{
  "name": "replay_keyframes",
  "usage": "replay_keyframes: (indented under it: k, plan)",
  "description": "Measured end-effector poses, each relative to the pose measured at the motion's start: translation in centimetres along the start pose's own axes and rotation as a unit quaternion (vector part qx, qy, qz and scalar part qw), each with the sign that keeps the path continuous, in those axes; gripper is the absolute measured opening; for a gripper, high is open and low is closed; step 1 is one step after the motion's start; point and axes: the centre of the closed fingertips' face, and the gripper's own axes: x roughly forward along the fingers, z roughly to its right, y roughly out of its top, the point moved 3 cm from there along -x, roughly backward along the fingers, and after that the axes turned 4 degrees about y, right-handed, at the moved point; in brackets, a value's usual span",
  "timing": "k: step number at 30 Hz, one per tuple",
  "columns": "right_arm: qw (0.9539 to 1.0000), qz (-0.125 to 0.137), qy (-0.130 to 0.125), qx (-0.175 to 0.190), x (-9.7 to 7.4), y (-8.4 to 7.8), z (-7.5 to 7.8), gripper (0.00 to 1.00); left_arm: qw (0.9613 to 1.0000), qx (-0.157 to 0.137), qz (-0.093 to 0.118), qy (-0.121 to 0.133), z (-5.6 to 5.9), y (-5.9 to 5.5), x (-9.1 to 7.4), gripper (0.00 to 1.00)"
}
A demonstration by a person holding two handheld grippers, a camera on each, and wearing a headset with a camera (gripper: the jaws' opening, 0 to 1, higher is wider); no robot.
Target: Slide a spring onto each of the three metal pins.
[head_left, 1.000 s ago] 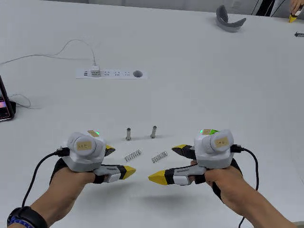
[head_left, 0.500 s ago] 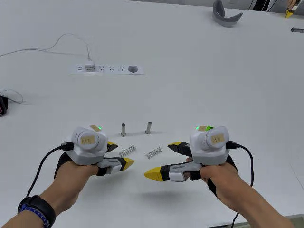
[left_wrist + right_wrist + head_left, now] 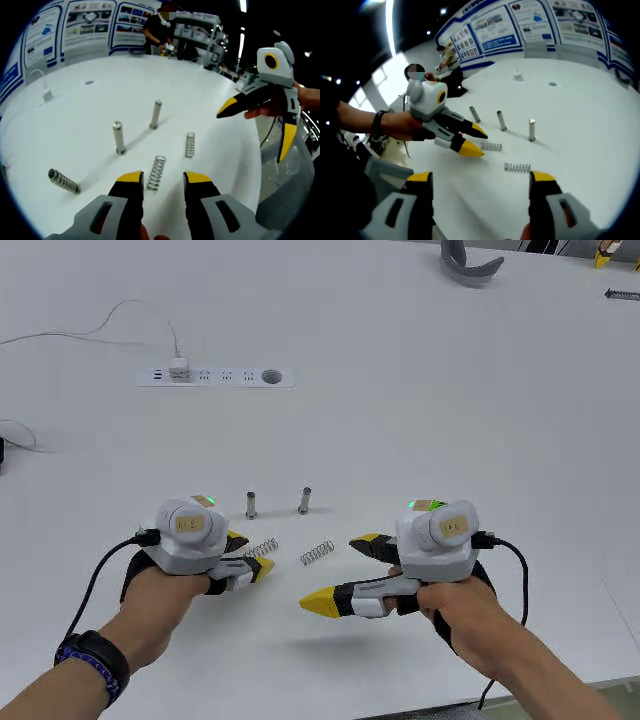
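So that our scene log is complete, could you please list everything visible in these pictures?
Table: 1, white, under everything.
Pins: 2, grey metal, upright, mid-table.
Third pin: 1, dark, left of those two; looks coiled, perhaps already wearing a spring.
Springs: 2, silver, lying in front of the pins.
Power strip: 1, white, beyond the pins.
Charger: 1, white, plugged into the strip.
Curved piece: 1, grey, far edge.
Posters: several, blue and white, far wall.
Wristband: 1, black, left wrist.
Left gripper: 1, yellow-tipped, open, facing one spring.
Right gripper: 1, yellow-tipped, wide open.
Hands: 2, holding the grippers.
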Motion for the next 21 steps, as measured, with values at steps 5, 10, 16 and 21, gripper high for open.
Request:
replay_keyframes:
  k: [5, 10, 16, 21]
  plan:
    - [1.0, 0.002, -0.001, 0.001, -0.1, 0.1, 0.1, 0.8, 0.9999, 0.011, -0.007, 0.008, -0.2, -0.6, 0.6, 0.28]
    - [1.0, 0.002, -0.001, 0.001, -0.1, 0.0, 0.1, 0.8, 0.9995, 0.021, -0.016, 0.016, -0.5, -1.3, 0.9, 0.24]
    - [1.0, 0.003, -0.002, 0.002, -0.2, 0.0, 0.0, 0.79, 0.9985, 0.041, -0.013, 0.032, -0.9, -1.2, 0.8, 0.16]
    - [1.0, 0.002, -0.001, 0.002, -0.1, 0.0, -0.1, 0.79, 0.9982, 0.04, -0.013, 0.043, -1.2, -1.2, 0.6, 0.11]
